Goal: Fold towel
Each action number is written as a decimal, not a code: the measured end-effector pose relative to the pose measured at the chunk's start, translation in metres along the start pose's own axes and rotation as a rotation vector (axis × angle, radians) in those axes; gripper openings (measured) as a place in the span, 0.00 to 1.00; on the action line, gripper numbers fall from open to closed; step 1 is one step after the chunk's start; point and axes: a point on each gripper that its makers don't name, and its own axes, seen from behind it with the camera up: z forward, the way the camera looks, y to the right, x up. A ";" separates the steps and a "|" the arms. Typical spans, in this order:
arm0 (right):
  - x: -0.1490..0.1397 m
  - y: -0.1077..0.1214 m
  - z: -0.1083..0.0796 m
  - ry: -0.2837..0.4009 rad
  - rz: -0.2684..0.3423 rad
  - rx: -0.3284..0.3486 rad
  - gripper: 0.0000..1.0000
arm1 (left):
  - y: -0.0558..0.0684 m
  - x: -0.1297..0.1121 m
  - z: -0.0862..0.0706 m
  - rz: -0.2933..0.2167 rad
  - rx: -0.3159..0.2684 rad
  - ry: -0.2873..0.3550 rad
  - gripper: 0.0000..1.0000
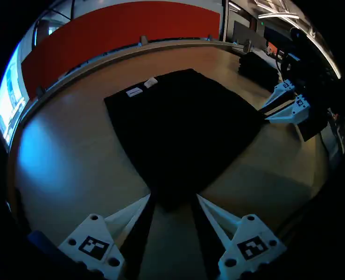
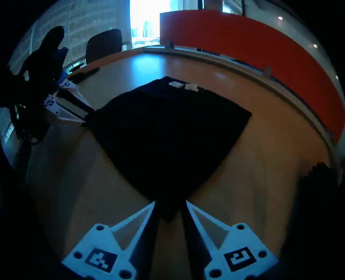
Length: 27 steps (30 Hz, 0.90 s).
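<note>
A black towel lies spread flat on the wooden table, with small white tags at its far corner. My left gripper is shut on the towel's near corner, and the cloth is bunched between its fingers. Off to the right, my right gripper holds the neighbouring corner. In the right gripper view the same towel stretches ahead, and its nearest corner is pinched in my right gripper. My left gripper sits at the towel's left corner, held by a gloved hand.
A red panel runs along the table's curved far edge. A dark stack of folded cloth rests at the back right of the table. A chair stands beyond the table by a bright window. Bare wood surrounds the towel.
</note>
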 end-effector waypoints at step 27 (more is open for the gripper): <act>0.012 -0.004 -0.007 0.018 0.026 0.006 0.14 | 0.005 0.004 -0.006 -0.073 0.008 -0.007 0.17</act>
